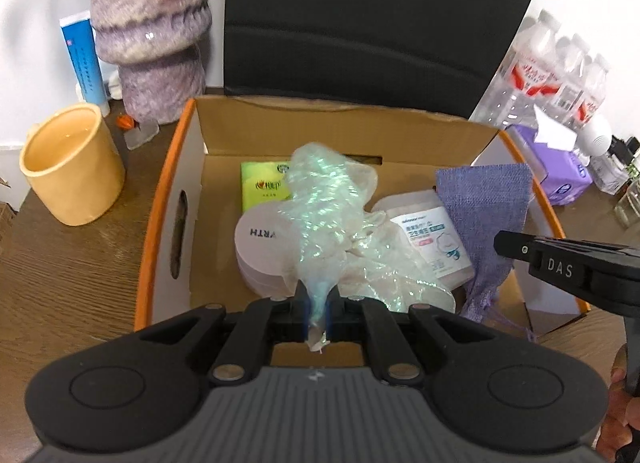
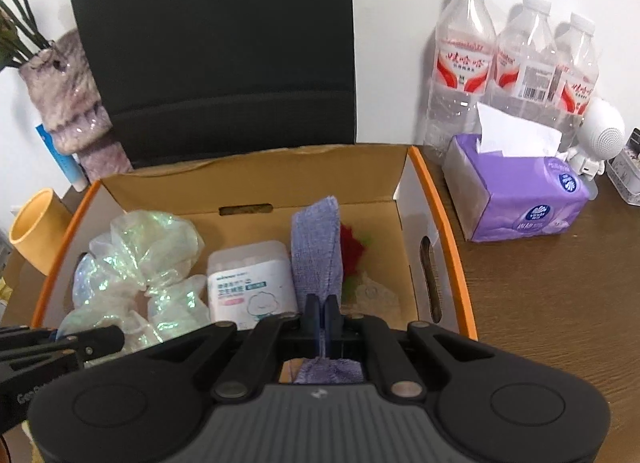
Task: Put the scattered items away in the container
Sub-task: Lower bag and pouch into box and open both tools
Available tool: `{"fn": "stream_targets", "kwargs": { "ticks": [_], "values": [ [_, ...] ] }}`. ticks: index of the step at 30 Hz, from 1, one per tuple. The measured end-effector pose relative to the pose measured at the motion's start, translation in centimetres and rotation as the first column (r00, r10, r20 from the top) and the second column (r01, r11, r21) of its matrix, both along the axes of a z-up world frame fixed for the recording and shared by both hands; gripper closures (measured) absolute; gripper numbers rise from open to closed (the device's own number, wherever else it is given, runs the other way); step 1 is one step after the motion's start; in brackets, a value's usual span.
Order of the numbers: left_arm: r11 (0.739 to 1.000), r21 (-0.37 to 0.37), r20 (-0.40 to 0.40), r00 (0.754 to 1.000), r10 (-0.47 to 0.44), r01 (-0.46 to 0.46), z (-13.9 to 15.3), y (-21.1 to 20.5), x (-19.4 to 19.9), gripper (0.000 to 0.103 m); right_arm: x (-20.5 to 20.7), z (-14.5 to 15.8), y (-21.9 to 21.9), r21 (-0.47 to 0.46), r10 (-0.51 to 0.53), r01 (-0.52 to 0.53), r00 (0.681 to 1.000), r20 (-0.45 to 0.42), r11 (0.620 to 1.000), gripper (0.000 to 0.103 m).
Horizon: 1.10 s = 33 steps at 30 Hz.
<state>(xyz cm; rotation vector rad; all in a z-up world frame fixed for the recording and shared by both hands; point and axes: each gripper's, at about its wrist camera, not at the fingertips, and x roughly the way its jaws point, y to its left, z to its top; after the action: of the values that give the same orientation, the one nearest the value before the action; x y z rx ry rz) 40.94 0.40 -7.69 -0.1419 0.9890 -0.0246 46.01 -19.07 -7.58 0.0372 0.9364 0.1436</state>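
Left gripper (image 1: 318,299) clenched on the iridescent organza bag (image 1: 328,219), held over the open cardboard box (image 1: 160,199); right gripper (image 2: 324,311) clamped on the purple burlap pouch (image 2: 318,247), likewise above the box. Visible only from the left wrist: green packet (image 1: 262,185) and round white case (image 1: 266,247) beneath the bag. Visible only from the right wrist: red flower (image 2: 352,249) behind the pouch.

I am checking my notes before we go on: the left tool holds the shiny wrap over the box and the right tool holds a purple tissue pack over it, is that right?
Not quite. The right tool is shut on a purple cloth pouch, not the tissue pack, which stands on the table beside the box, as the right wrist view shows. The left tool does hold the shiny wrap over the box.
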Motion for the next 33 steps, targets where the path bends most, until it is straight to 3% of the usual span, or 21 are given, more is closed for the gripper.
{"fn": "stream_targets", "kwargs": {
  "ticks": [14,16,20,22,24,27,28,33],
  "values": [
    [0.999,0.01,-0.045,0.998,-0.042,0.042,-2.6,-1.0,1.2,0.093,1.1,-2.8,0.0,-0.028,0.012,-0.013,1.0,-0.027,1.0,0.1],
    [0.999,0.012,-0.045,0.998,-0.051,0.051,-2.6,-1.2,1.1,0.089,0.9,-2.7,0.1,-0.027,0.028,-0.028,0.999,-0.019,0.999,0.094],
    [0.998,0.034,-0.017,0.998,-0.06,0.06,-1.9,-1.6,0.6,0.06,0.1,-2.2,0.6,-0.061,0.044,-0.043,0.999,0.016,0.997,0.077],
    [0.998,0.046,-0.003,0.999,-0.052,0.052,-1.4,-1.5,0.3,0.053,-0.3,-1.9,0.8,-0.083,0.051,-0.048,0.998,0.032,0.995,0.068],
    [0.998,0.036,0.007,0.999,-0.043,0.042,-1.0,-1.3,0.1,0.04,-0.6,-1.5,0.8,-0.075,0.057,-0.054,0.997,0.049,0.996,0.045],
    [0.999,0.038,0.032,0.999,-0.034,0.033,-0.2,-1.0,-0.4,0.029,-1.3,-0.6,0.9,-0.066,0.073,-0.068,0.994,0.08,0.995,0.025],
    [0.999,0.035,0.04,0.999,-0.031,0.03,0.0,-0.9,-0.6,0.024,-1.5,-0.3,1.0,-0.071,0.078,-0.072,0.993,0.091,0.995,0.023],
    [1.0,0.011,0.063,0.998,-0.023,0.022,1.2,-0.4,-1.6,0.021,-2.6,1.1,0.9,-0.072,0.073,-0.064,0.989,0.131,0.995,0.015]
  ]
}}
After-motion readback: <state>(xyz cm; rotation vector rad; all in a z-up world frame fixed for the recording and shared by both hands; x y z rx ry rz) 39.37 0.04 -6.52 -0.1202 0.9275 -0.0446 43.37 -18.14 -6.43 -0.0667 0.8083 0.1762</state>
